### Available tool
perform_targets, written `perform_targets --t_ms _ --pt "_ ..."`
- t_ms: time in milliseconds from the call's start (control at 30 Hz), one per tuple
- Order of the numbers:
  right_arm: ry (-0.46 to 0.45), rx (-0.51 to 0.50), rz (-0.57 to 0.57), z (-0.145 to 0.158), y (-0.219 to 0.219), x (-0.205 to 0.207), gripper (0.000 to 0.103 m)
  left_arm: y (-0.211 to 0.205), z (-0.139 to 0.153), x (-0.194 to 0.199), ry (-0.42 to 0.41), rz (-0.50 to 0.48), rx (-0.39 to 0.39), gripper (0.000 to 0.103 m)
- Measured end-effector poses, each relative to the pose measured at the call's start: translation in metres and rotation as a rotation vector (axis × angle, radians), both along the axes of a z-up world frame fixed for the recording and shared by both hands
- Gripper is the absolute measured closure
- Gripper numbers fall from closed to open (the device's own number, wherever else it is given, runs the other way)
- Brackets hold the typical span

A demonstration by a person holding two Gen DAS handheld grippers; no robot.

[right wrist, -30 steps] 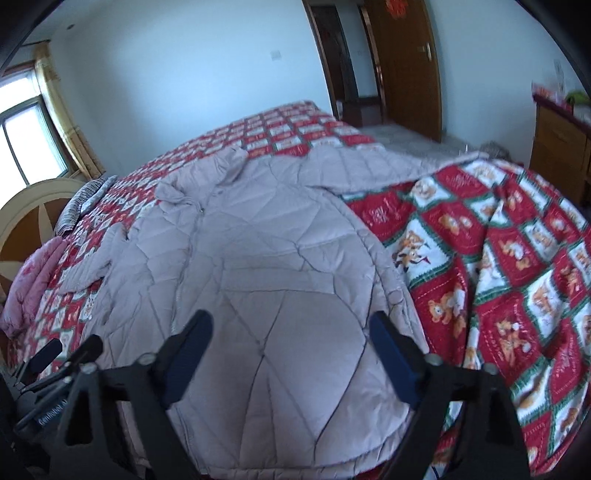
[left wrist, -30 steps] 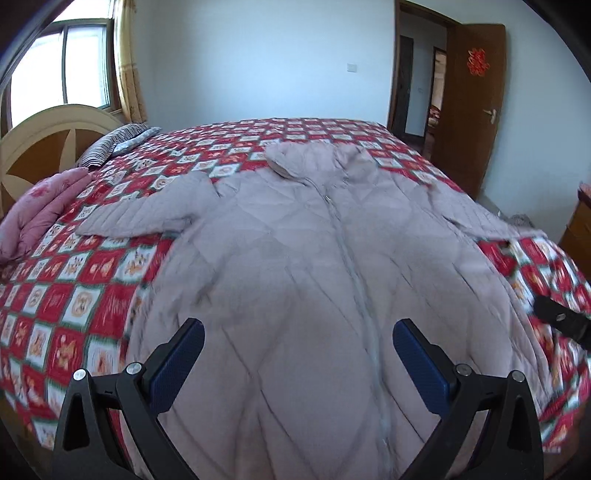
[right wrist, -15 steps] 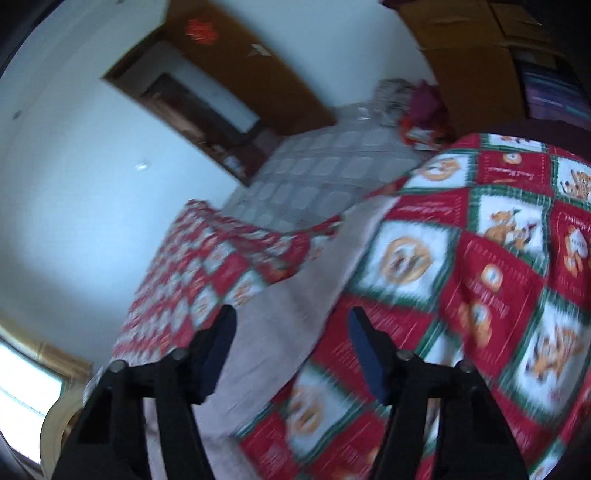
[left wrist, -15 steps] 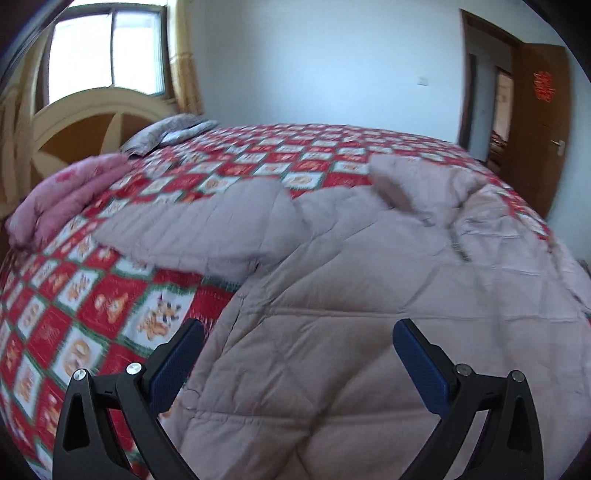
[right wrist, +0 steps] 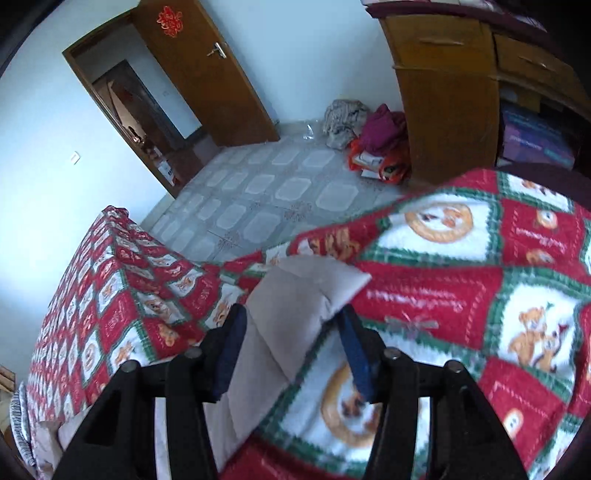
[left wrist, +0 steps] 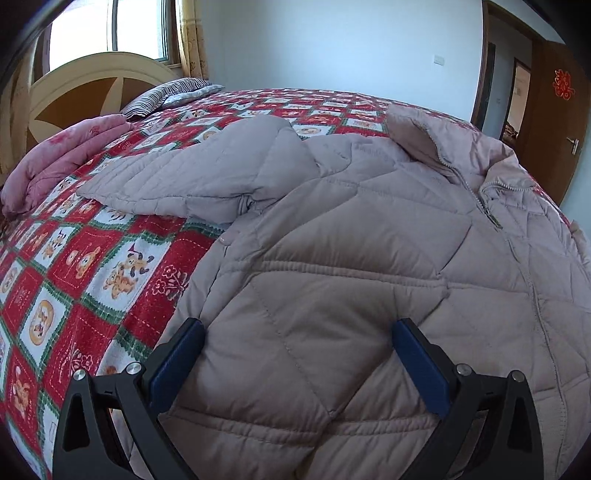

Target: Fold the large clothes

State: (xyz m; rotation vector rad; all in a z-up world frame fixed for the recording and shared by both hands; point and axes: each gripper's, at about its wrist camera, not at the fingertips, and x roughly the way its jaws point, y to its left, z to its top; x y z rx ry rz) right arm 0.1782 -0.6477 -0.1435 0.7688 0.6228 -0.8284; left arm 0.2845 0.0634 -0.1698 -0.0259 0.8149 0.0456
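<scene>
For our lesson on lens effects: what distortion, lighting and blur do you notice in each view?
Left wrist view: the bed bulges barrel-like, the window is blown out white, the coat is sharp. Right wrist view: the door leans and curves, with slight smear near the sleeve.

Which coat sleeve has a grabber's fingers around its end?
The sleeve lying toward the open door: the right gripper is closing around its cuff. The other sleeve, near the pink blanket, lies untouched.
</scene>
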Motion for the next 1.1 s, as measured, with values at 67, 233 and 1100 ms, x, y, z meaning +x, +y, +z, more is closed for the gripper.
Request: perform_targets --t_ms 67,233,1100 --pt "0.103 -0.096 0.013 -0.004 0.007 0.009 0.078 0.000 -0.001 -0.001 0.000 0.000 0.000 0.001" --pt "0.135 -0.133 0.089 -0.003 0.006 0.007 0.094 0.001 -0.001 -0.001 -0.001 -0.001 -0.001 0.001" --pt "-0.205 -0.533 1.081 0.138 0.492 0.098 0.095 0.015 -0.002 -0.005 -0.043 -0.027 -0.120 0.001"
